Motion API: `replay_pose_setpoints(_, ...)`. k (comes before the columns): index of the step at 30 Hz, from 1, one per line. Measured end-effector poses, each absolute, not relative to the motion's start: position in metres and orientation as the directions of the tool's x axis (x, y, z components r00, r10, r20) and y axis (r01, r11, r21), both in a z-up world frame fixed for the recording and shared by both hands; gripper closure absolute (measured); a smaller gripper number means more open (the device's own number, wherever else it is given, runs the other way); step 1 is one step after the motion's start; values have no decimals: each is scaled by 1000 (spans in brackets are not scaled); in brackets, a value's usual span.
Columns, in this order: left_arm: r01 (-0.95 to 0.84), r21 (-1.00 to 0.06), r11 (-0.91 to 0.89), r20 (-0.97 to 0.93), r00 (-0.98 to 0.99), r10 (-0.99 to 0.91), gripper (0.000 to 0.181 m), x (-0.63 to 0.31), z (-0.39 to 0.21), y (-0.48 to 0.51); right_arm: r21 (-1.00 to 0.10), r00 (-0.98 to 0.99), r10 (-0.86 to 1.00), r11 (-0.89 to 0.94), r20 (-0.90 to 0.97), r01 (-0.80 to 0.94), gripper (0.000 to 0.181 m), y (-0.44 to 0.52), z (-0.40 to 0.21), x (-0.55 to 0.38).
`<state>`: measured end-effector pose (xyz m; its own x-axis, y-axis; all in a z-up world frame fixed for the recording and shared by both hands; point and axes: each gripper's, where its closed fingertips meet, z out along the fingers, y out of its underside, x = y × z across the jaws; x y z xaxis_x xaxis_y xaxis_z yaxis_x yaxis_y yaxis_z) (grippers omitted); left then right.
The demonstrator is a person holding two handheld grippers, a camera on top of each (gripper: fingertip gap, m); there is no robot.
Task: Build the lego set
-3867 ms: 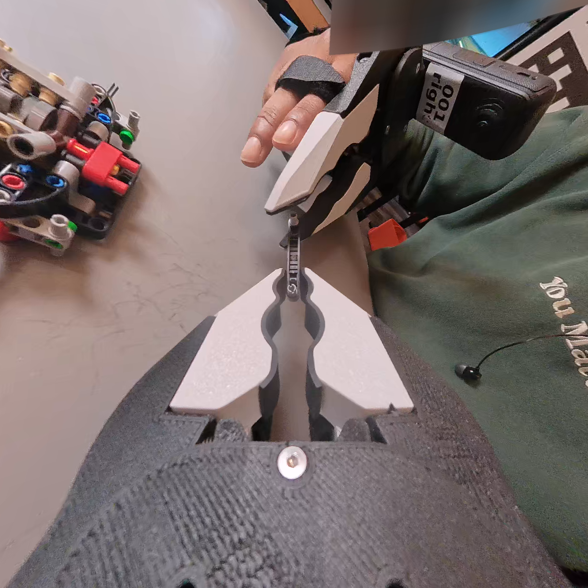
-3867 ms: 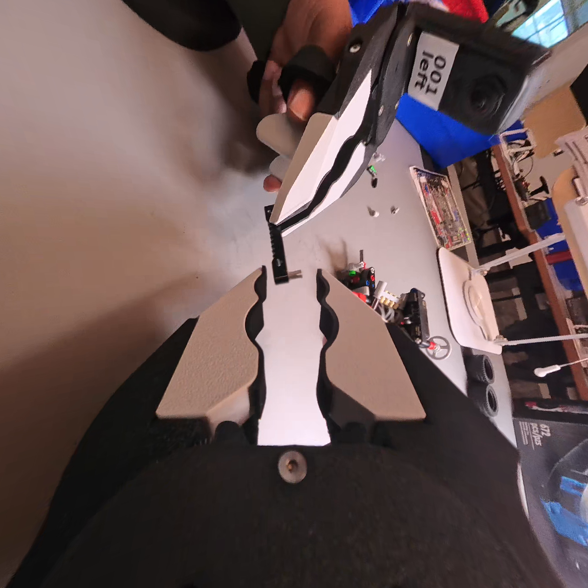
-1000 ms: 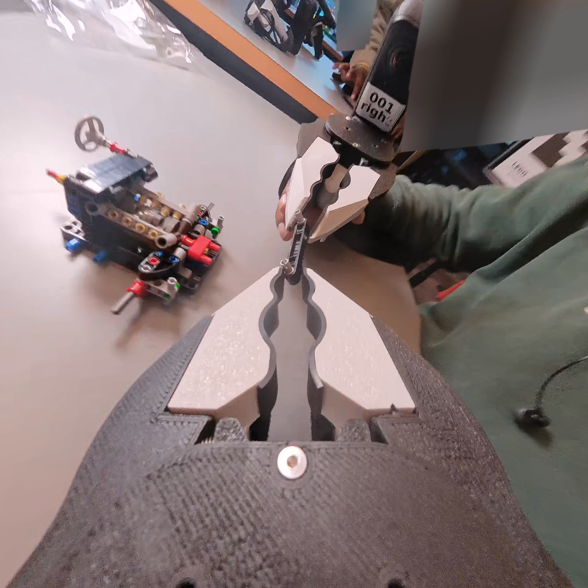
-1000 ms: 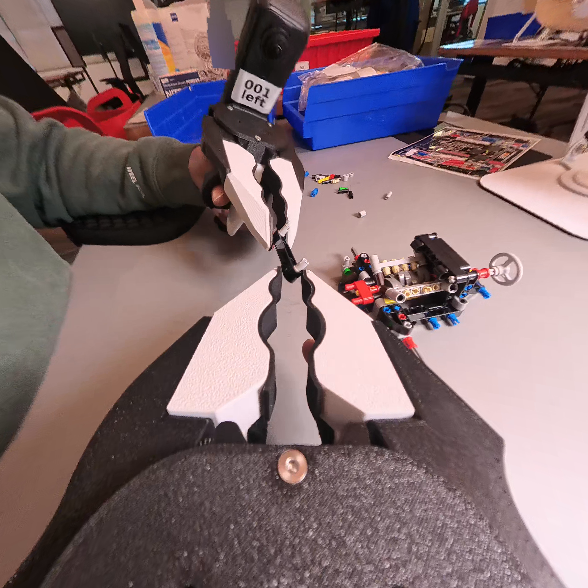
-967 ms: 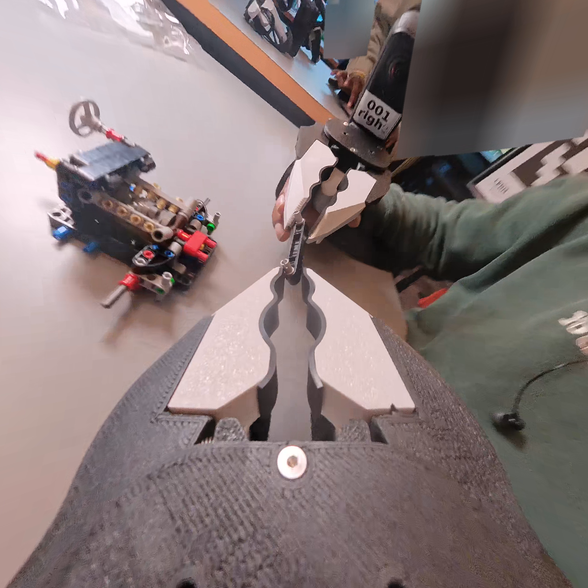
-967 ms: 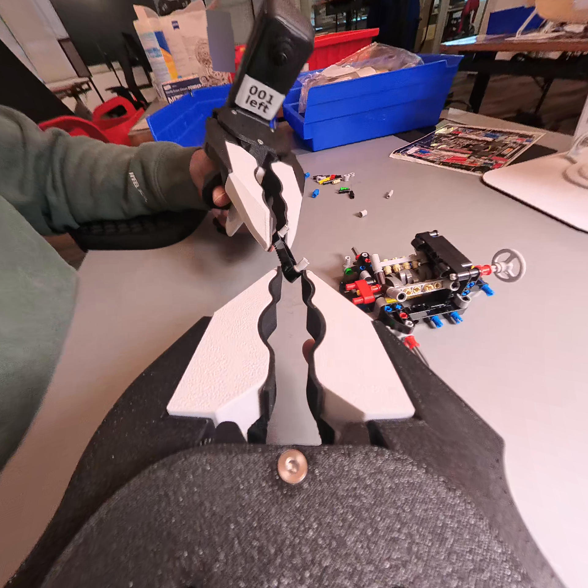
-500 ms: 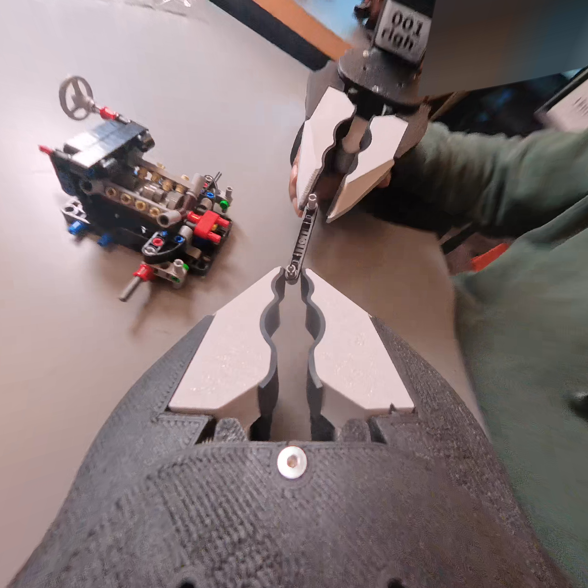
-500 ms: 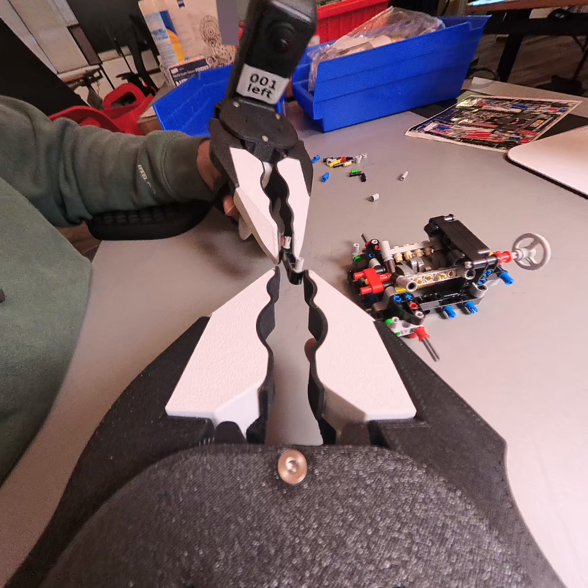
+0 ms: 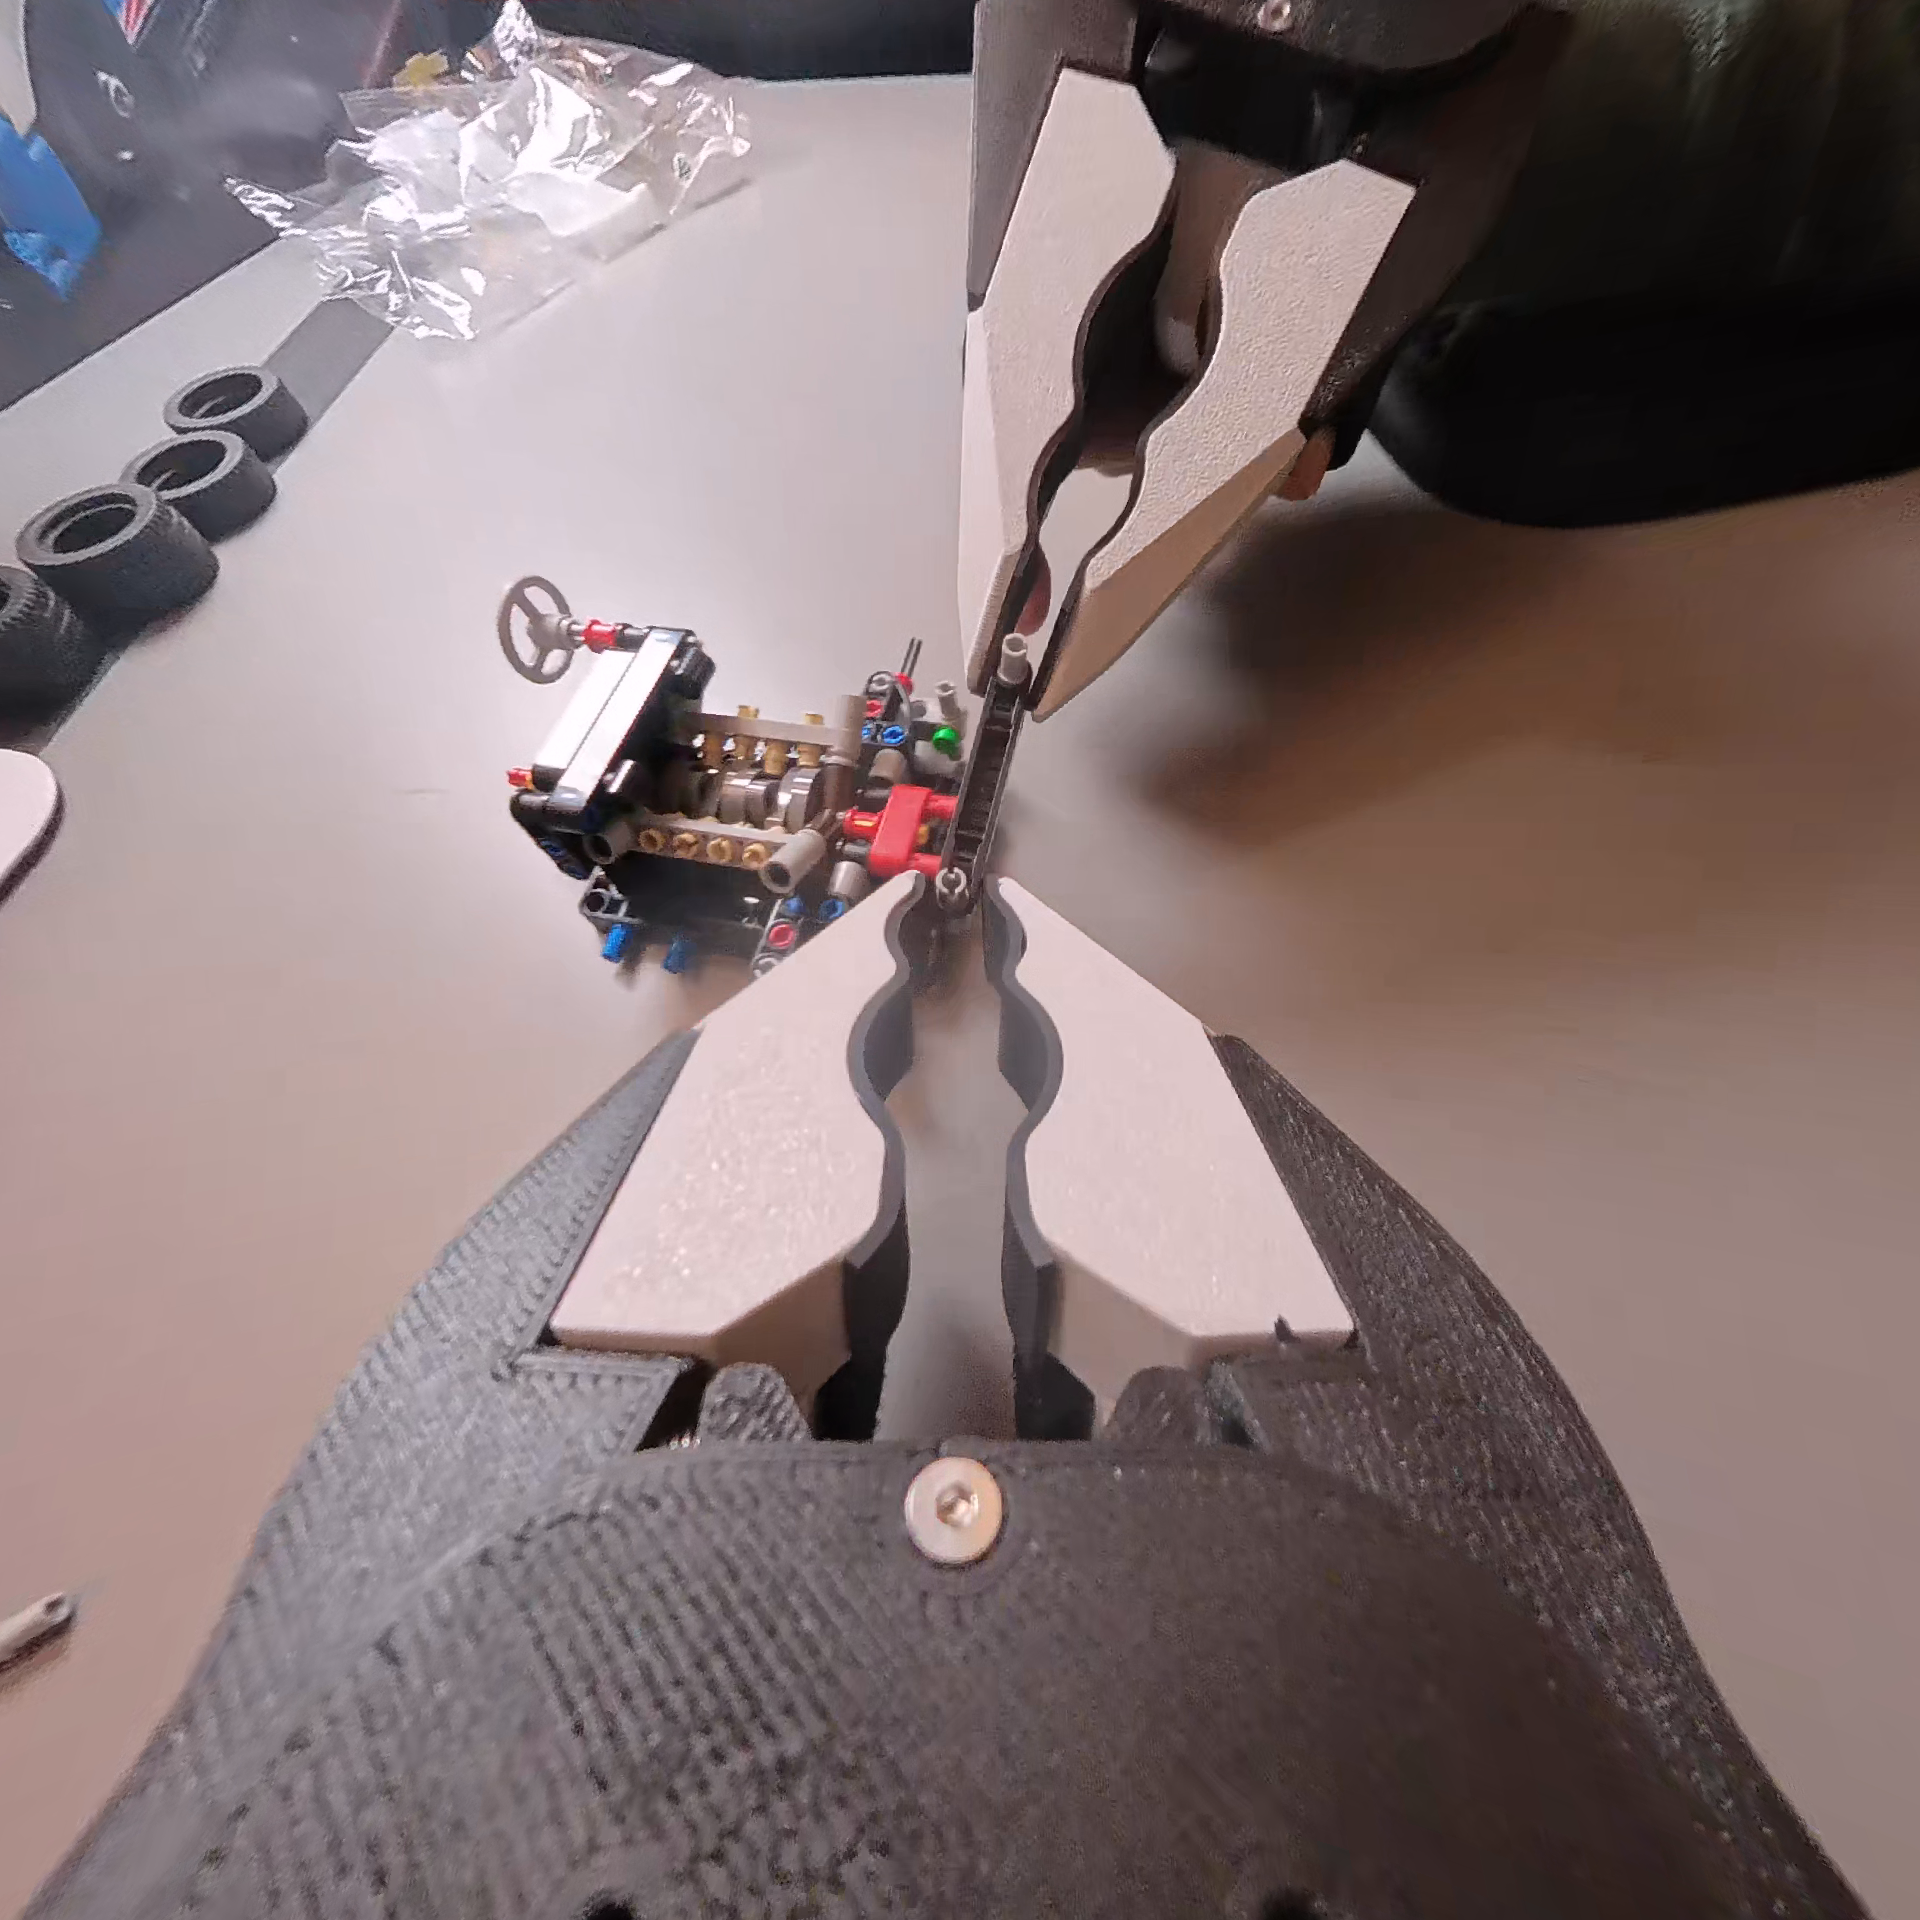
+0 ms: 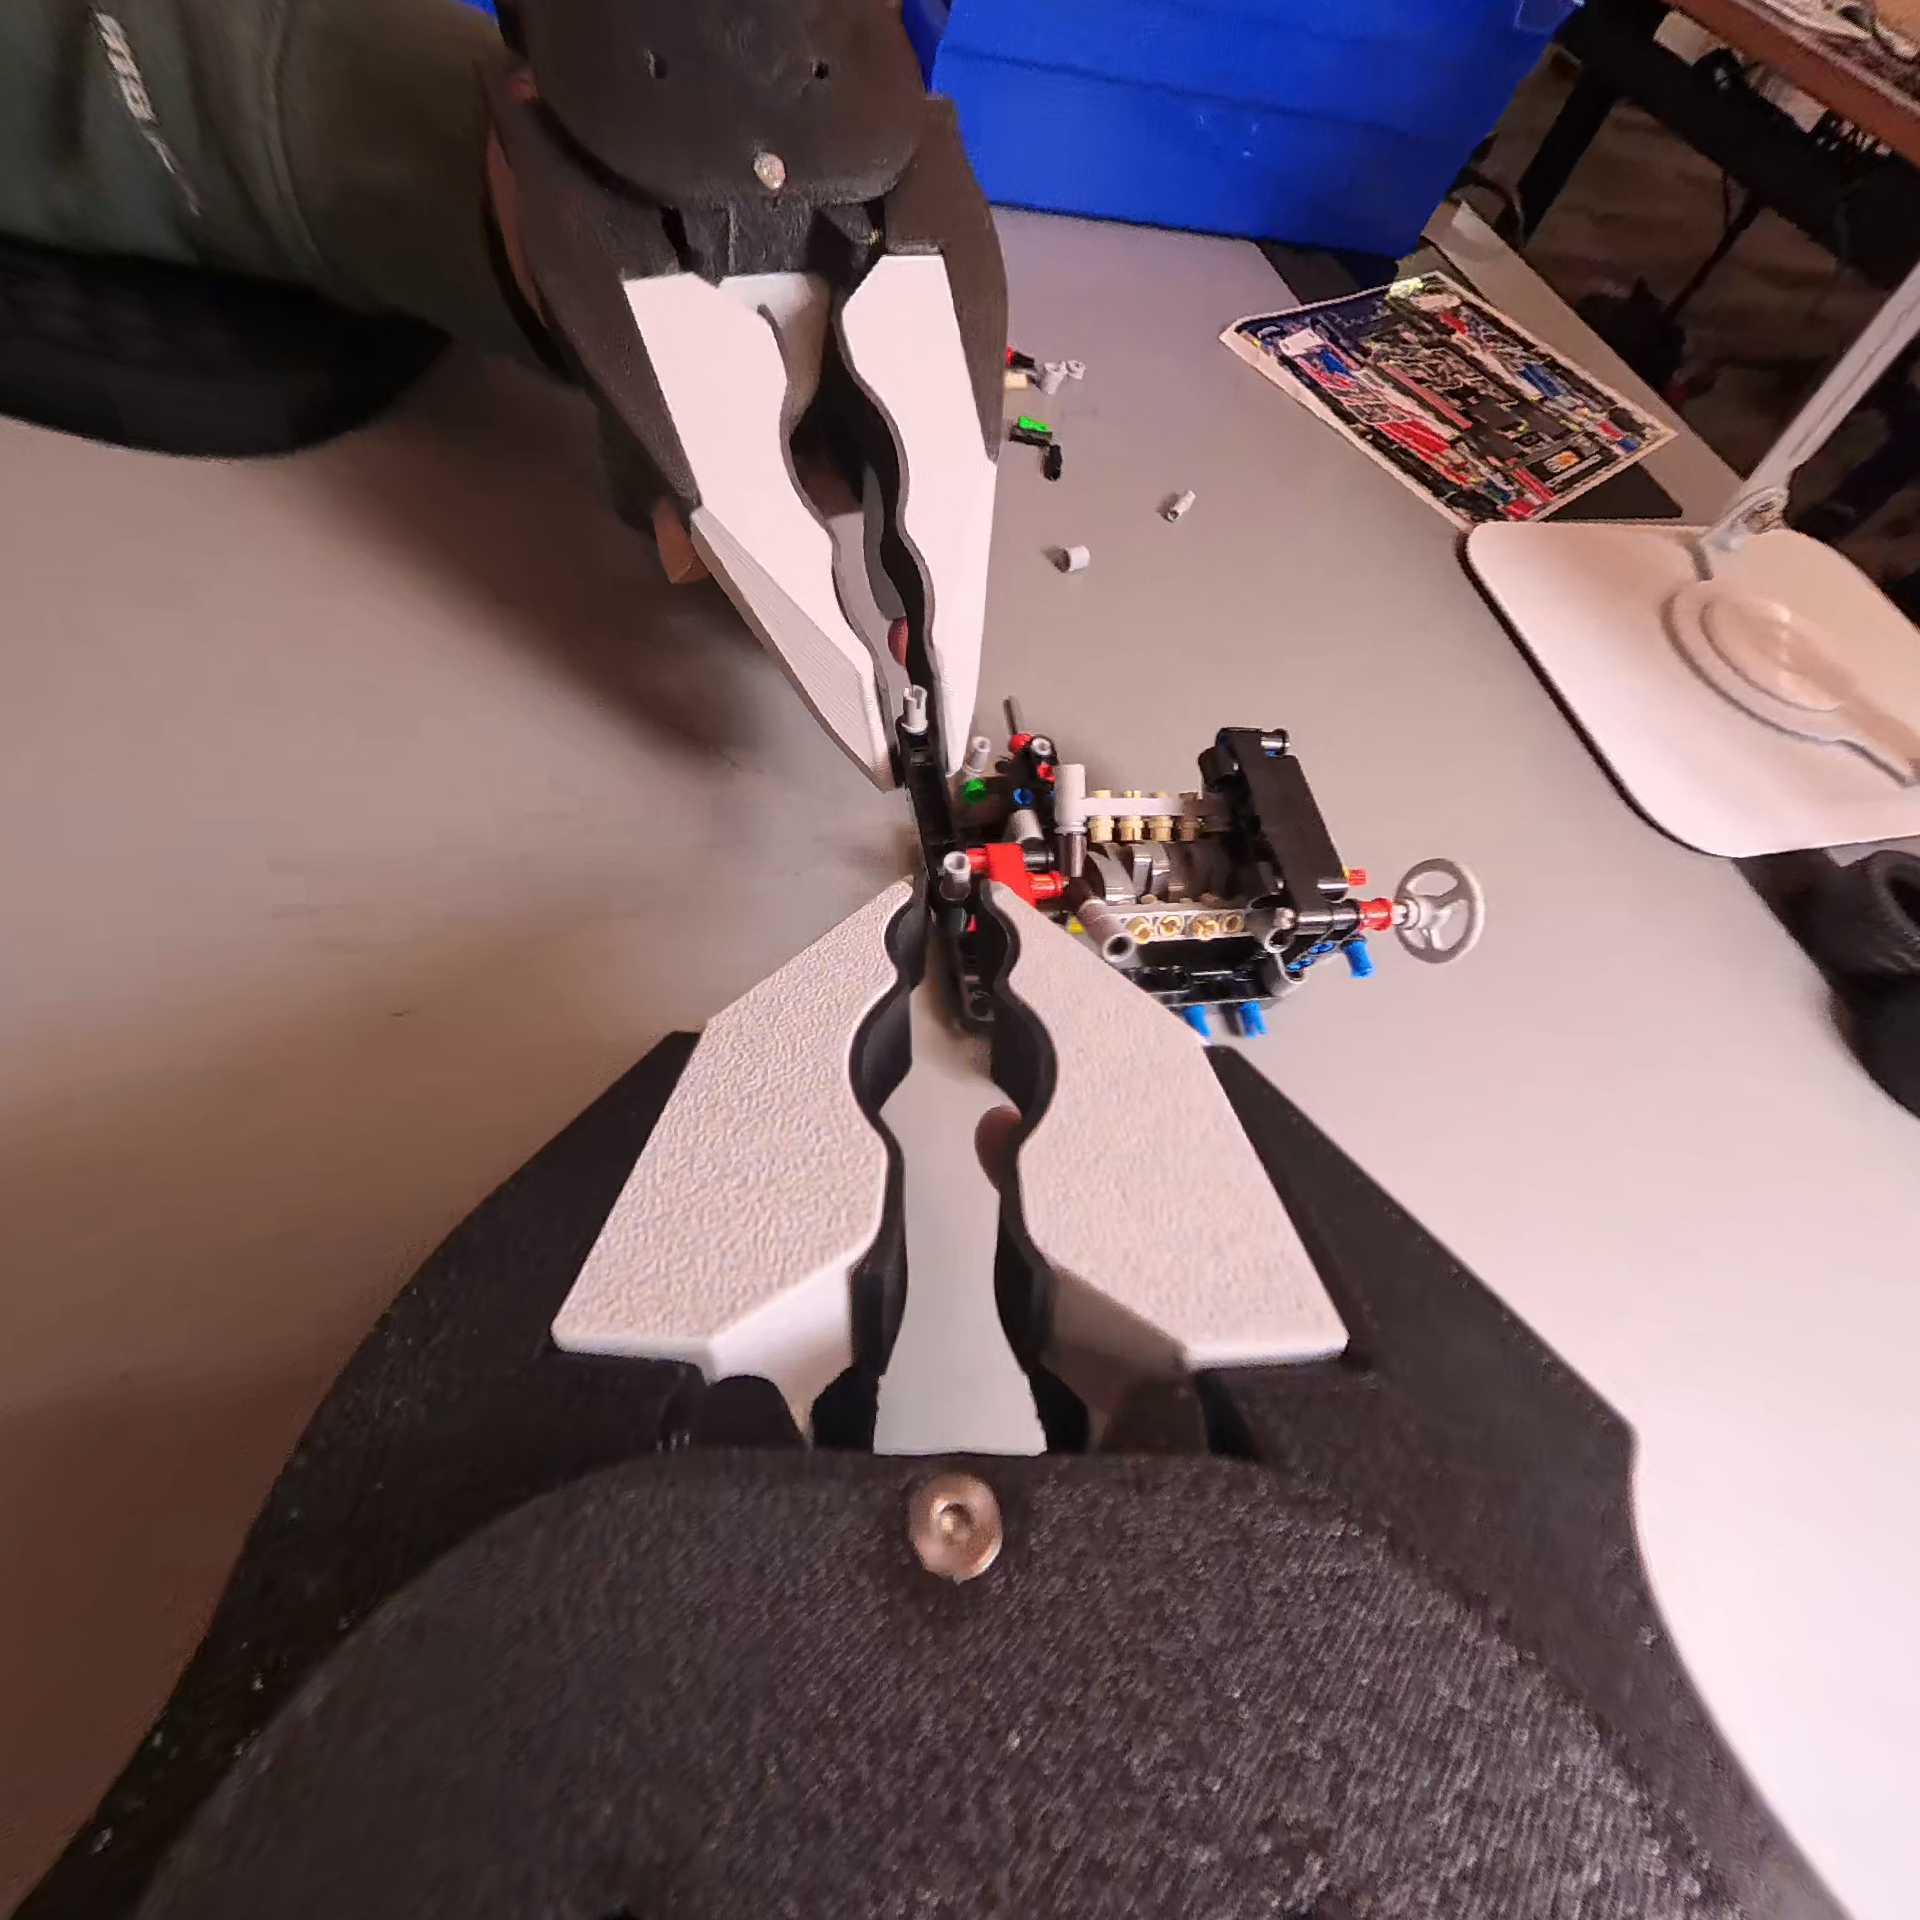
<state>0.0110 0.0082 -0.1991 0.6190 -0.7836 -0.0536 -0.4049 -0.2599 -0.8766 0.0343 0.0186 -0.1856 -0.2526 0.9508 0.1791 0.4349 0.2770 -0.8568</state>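
Two claws, one black beam, brought low beside the car chassis.
Left claw and right claw both pinched on beam ends; carried from mid-air down to chassis's 3 o'clock end over counter, apparently ready for attaching.

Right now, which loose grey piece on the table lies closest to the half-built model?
The grey piece just beyond the model; the other two lie farther back, towards the blue bin.

Both hand-held grippers, right and left, pinch one black beam beside the lego chassis.
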Motion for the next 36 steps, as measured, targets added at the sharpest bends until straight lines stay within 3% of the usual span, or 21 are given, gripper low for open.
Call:
replay_pose_setpoints(9,-470,-846,-253,-122,632,-765,173,8,-212,10,-806,-242,930,362,277,469,175,16,-209,36)
replay_pose_setpoints(36,-537,-810,-236,-236,666,-708,173,5,-216,14,-793,-221,935,354,278,497,174,20,-217,40)
